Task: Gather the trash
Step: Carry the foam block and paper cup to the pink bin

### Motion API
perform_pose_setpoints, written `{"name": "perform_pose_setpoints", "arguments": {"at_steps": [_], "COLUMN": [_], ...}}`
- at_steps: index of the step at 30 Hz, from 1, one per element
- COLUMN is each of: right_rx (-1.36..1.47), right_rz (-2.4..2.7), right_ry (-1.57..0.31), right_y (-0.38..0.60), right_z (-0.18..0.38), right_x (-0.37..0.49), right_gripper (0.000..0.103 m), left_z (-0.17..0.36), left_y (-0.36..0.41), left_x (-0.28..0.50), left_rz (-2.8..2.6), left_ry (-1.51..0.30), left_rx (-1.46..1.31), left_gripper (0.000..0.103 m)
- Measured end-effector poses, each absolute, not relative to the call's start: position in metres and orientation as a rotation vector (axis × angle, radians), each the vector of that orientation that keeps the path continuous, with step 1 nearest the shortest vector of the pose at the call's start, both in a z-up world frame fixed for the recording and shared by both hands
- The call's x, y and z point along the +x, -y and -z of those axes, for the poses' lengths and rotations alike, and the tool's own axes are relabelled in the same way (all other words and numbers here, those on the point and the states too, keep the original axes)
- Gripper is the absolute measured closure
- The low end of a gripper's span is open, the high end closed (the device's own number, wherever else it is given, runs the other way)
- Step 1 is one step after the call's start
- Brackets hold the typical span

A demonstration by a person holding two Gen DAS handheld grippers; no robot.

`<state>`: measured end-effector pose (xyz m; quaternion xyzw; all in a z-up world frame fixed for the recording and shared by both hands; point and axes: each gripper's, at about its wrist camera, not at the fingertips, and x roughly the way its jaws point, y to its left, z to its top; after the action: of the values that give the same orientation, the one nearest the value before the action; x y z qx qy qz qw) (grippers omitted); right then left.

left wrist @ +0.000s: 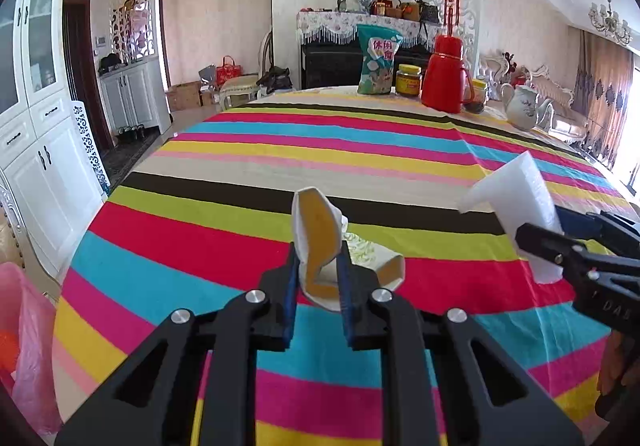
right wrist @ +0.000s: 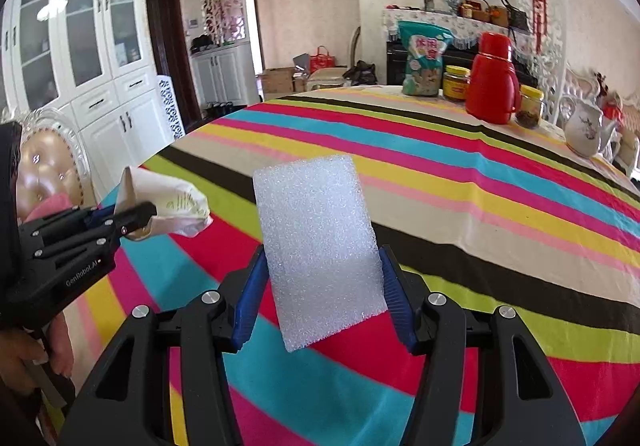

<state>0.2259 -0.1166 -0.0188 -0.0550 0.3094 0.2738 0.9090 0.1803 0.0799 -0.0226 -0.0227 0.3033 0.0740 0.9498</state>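
Holding one piece of trash each, both tools are raised above the striped counter (left wrist: 248, 150). Left tool (left wrist: 318, 278) is closed on a crumpled paper cup (left wrist: 320, 238), right tool (right wrist: 320, 286) clamps a white foam sheet (right wrist: 316, 238), probably to carry both to the pink bag (left wrist: 28, 346) at the left. Farther away stand one snack bag (left wrist: 378, 60), two jars, one red thermos (left wrist: 446, 74) and one teapot (left wrist: 522, 106).

Red flask (right wrist: 494, 80) and jars (right wrist: 456, 82) seemingly crowd far edge.
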Motion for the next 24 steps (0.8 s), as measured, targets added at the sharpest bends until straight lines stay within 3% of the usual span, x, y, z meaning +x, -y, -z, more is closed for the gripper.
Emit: {"name": "perform_pose_setpoints", "arguments": {"at_steps": [24], "right_rx": [-0.222], "right_rz": [-0.835], "right_ry": [-0.573], "right_y": [-0.017], "right_z": [-0.007], "right_x": [0.136], "right_gripper": [0.049], "left_z": [0.004], "left_y": [-0.197], "left_x": [0.035], "left_rz": [-0.278], "left_ry": [-0.509], "left_rx": [-0.115], "left_gripper": [0.086]}}
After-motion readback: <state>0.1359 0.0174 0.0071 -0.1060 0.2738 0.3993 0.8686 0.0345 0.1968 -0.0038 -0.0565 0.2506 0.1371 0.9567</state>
